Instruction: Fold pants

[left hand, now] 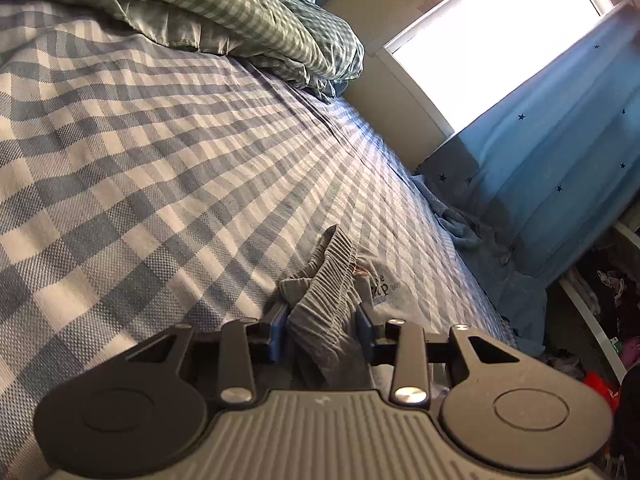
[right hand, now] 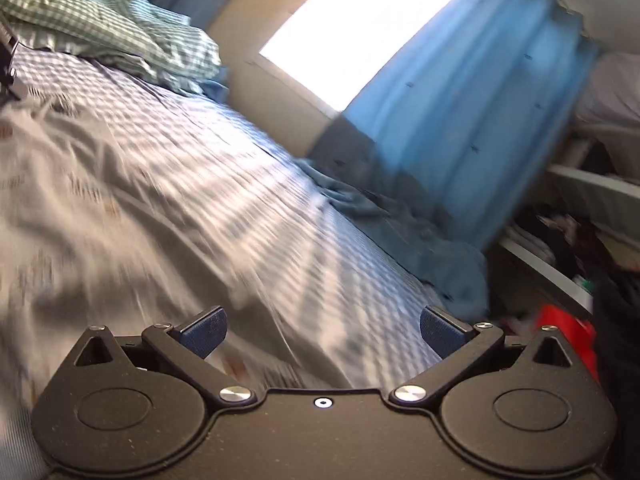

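The grey pants (left hand: 332, 280) lie on the blue-and-white checked bed (left hand: 160, 160). In the left wrist view my left gripper (left hand: 322, 326) is shut on their ribbed elastic waistband, bunched between the blue pads; a printed patch shows just right of it. In the right wrist view, which is blurred by motion, my right gripper (right hand: 322, 332) is open and empty, low over the bed (right hand: 320, 264). The grey pants (right hand: 88, 208) spread out to its left, with their edge running under the left fingertip (right hand: 204, 330).
A green checked duvet (left hand: 240, 12) is heaped at the far end of the bed. A bright window (left hand: 500, 36) and blue star curtain (left hand: 560, 152) stand beyond the bed's right edge. Blue cloth (right hand: 420, 236) lies along that edge. Shelves with clutter (right hand: 568, 240) stand at the right.
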`<state>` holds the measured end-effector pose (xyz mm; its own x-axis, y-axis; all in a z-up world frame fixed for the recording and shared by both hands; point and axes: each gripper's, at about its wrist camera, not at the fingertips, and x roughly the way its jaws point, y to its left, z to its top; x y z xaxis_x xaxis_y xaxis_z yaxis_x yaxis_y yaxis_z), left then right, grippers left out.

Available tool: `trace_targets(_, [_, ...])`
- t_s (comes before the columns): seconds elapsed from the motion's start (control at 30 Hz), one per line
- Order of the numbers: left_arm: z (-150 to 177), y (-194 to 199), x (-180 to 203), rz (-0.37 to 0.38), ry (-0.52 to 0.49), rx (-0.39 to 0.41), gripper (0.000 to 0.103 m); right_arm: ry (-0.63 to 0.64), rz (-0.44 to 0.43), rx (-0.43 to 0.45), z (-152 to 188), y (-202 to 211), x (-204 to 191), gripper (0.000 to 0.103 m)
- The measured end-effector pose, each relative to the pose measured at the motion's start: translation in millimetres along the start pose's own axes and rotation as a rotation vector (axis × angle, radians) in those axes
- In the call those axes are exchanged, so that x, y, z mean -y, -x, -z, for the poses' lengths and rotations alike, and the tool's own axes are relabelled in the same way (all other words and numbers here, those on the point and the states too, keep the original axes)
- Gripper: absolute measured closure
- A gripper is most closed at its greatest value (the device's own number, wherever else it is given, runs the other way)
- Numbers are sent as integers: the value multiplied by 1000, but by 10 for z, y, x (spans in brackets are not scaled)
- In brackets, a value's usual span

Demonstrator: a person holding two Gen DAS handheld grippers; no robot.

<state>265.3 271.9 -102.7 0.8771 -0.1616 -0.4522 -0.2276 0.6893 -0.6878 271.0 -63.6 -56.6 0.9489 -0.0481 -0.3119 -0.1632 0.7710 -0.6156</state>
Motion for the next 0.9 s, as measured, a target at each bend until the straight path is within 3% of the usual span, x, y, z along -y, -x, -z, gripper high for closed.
trace_targets(0.1, [0, 1, 4, 18, -2, -3, 60, 87, -101, 25, -293, -457, -331, 1])
trace_targets(0.2, [-13, 0, -49, 27, 40, 0, 60, 215, -143, 12, -387, -774, -583, 1])
trace_targets(0.33, [6, 6, -32, 13, 34, 6, 60, 149, -173, -28, -453, -887, -428, 1])
trace_targets(0.47, [23, -16, 40, -27, -11, 6, 62, 95, -127, 16, -325, -527, -188, 1])
trace_targets(0.6, [-10, -13, 36, -68, 27, 0, 76, 3, -104, 56, 87, 142, 70, 1])
trace_targets(0.7, [-19, -17, 99, -120, 43, 4, 80, -71, -66, 60, 468, 578, 238, 1])
trace_targets(0.83, [15, 16, 466, -236, -74, 41, 84, -186, -45, 2, 896, 876, 463, 1])
trace_targets(0.9, [43, 77, 729, -255, -173, 71, 86, -237, -23, -29, 1058, 932, 576, 1])
